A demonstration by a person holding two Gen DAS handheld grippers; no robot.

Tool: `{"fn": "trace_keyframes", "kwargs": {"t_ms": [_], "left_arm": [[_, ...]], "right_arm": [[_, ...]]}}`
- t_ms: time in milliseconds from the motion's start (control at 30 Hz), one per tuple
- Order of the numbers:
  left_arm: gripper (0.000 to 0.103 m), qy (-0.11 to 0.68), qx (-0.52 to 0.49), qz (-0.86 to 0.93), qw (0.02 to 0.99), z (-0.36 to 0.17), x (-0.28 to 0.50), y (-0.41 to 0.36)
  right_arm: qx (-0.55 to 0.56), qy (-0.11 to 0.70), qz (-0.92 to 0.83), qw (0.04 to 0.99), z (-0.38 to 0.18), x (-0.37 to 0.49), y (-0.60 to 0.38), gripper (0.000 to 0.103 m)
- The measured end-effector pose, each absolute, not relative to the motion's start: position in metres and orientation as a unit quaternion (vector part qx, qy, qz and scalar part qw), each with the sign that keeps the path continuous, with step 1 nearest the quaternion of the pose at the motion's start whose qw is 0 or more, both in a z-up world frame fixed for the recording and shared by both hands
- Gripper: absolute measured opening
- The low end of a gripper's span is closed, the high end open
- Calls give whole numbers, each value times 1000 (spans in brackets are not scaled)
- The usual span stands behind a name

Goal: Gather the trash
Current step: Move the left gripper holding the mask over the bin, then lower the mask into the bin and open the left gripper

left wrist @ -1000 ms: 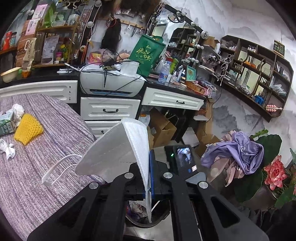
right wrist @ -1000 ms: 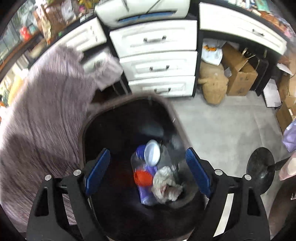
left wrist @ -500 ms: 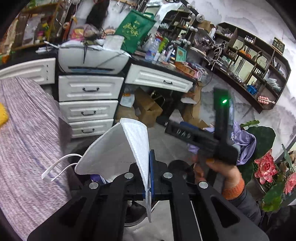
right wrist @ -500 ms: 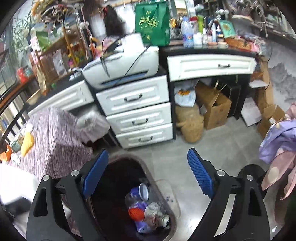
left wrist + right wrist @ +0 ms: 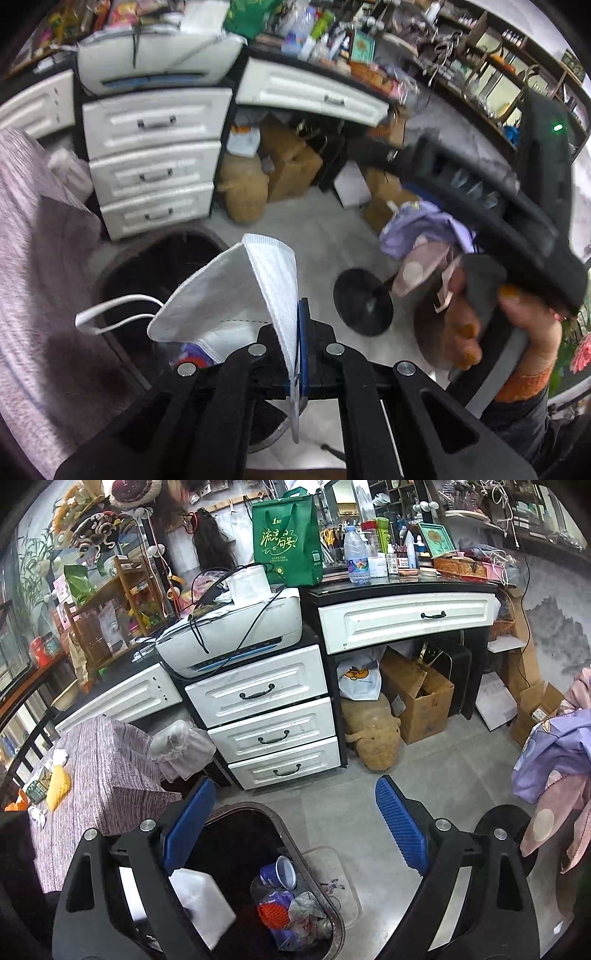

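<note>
My left gripper (image 5: 297, 332) is shut on a white face mask (image 5: 236, 295) and holds it over the dark trash bin (image 5: 122, 273) on the floor. The mask's ear loop hangs to the left. My right gripper (image 5: 295, 827) is open and empty, above the bin's (image 5: 332, 915) far rim. The bin holds a plastic bottle, a cup, an orange net and crumpled paper (image 5: 295, 912). The mask also shows in the right wrist view (image 5: 201, 904) over the bin's left side. The right gripper's body and the hand holding it show in the left wrist view (image 5: 509, 295).
A table with a purple-grey cloth (image 5: 96, 768) stands left of the bin, with a yellow foam net (image 5: 59, 788) and other trash on it. White drawers (image 5: 273, 734), a printer, cardboard boxes (image 5: 417, 698) and a black round stand base (image 5: 364, 302) surround the bin.
The left gripper has carried the mask from over the table to above the bin and tilted down. The right gripper has risen and pulled back from the bin, staying open.
</note>
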State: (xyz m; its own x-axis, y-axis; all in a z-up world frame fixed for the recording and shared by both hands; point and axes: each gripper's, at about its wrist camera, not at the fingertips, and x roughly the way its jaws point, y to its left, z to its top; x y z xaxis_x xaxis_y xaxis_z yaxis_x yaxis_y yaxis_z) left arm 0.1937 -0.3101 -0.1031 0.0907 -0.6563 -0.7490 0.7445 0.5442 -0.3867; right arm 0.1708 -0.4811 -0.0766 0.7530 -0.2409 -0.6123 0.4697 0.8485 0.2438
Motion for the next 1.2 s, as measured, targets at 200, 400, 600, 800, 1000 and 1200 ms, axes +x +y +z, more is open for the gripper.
{"fn": "trace_keyframes", "kwargs": {"t_ms": [200,400,600,800,1000,1200], "left_arm": [[51,486,62,-480,728,-108,191,-312],[76,477,46,-481,734,-97,187,-307],[83,465,58,-484,739,-88,181,-307],[87,535,71,-465,702,-108,191,-318],[88,569,95,-453,679,-123,191,-324],[92,606,112,-454,644,-136,191,-330]], "right_arm": [[198,299,-192,914,-82,172,-482,88],[198,306,-189,912,-86,175,-481,88],[197,313,-185,910,-91,178,-478,88],[196,313,-188,910,-91,177,-478,88],[201,312,-193,908,-92,177,-482,88],[205,309,-197,908,-92,175,-484,88]]}}
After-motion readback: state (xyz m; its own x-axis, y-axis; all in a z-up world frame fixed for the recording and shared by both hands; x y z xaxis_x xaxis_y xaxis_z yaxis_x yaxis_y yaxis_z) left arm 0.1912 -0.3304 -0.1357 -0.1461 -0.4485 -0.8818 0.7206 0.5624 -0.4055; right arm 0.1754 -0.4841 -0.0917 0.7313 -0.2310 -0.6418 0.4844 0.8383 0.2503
